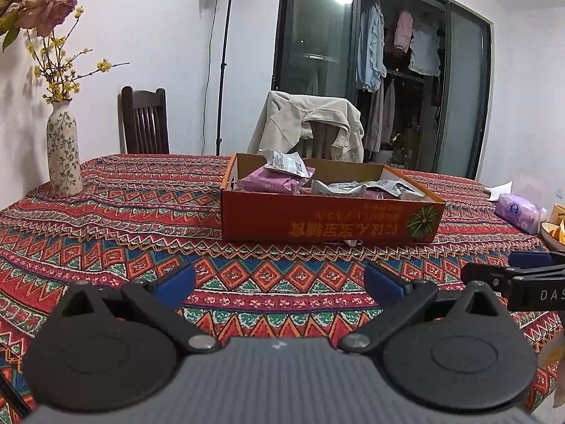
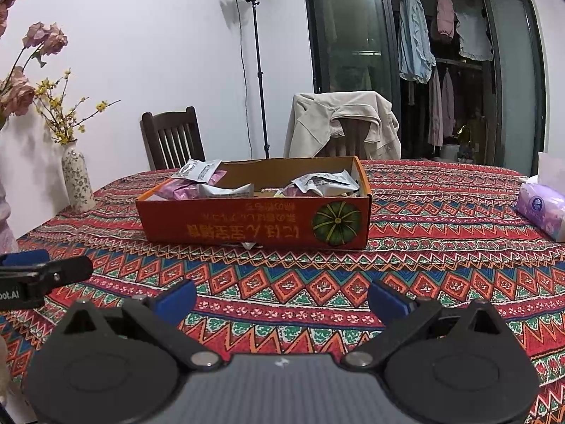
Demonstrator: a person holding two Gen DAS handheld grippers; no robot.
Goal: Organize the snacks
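An orange cardboard box (image 1: pixel 328 221) with a pumpkin print stands on the patterned tablecloth, and it also shows in the right wrist view (image 2: pixel 254 226). It holds several snack packets, purple ones (image 1: pixel 272 182) and silver-grey ones (image 1: pixel 348 188) (image 2: pixel 323 182). My left gripper (image 1: pixel 279 284) is open and empty, low over the cloth in front of the box. My right gripper (image 2: pixel 280 298) is open and empty, also in front of the box. Each gripper shows at the other view's edge: the right gripper's tip (image 1: pixel 512 275), the left gripper's tip (image 2: pixel 46 270).
A floral vase (image 1: pixel 63 152) with flowers stands at the table's left edge. A purple tissue pack (image 1: pixel 519 212) (image 2: pixel 542 210) and a bowl (image 1: pixel 554 235) lie at the right. Two chairs (image 1: pixel 144 122) stand behind the table, one draped with a beige jacket (image 1: pixel 310 123).
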